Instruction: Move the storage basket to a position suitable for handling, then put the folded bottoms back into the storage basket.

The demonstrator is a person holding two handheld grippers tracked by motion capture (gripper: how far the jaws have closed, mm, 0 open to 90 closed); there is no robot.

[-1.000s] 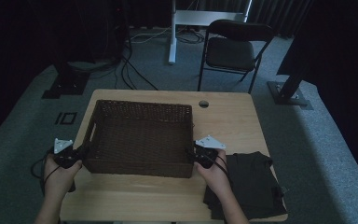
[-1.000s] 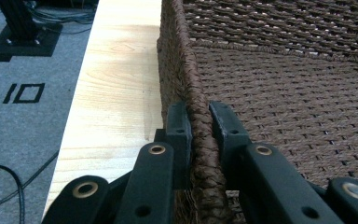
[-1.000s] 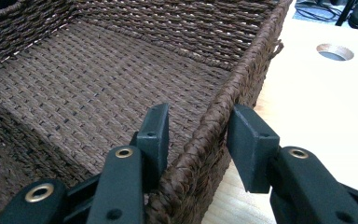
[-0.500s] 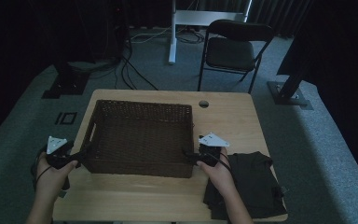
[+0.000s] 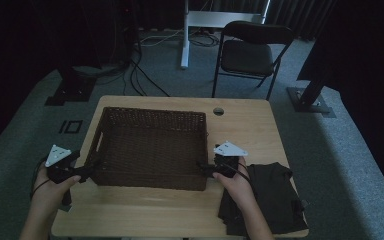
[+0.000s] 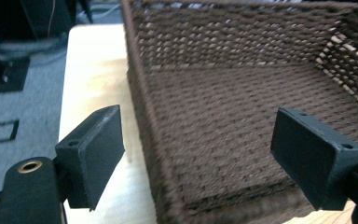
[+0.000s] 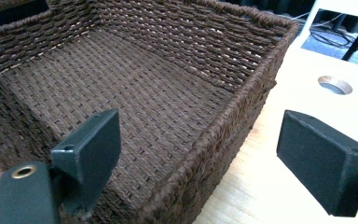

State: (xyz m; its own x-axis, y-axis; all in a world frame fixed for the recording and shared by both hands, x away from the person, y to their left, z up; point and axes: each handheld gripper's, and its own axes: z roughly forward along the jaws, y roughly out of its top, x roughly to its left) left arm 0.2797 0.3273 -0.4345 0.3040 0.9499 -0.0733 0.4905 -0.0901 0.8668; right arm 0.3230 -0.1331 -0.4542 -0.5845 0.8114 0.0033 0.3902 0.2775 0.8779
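A brown woven basket [image 5: 150, 112] stands empty in the middle of the wooden table [image 5: 250, 130]. My left gripper [image 5: 90, 171] is at its near left corner, held by a hand. In the left gripper view that gripper [image 6: 205, 158] is open and straddles the basket's left wall [image 6: 142, 121], one jaw outside and one inside. At the near right corner sits my right gripper [image 5: 203, 169]. The right gripper view shows it [image 7: 214, 158] open too, with the basket's right wall [image 7: 223, 126] between its jaws. Neither pair of jaws presses the wicker.
A dark folded cloth [image 5: 272, 195] lies on the table's near right corner, under my right forearm. A round cable hole [image 5: 218, 111] is behind the basket. A black chair [image 5: 250, 55] and stand bases sit on the floor beyond.
My left hand has drawn slightly left and toward me. The right gripper has drifted a little to the right. The basket has stayed in place.
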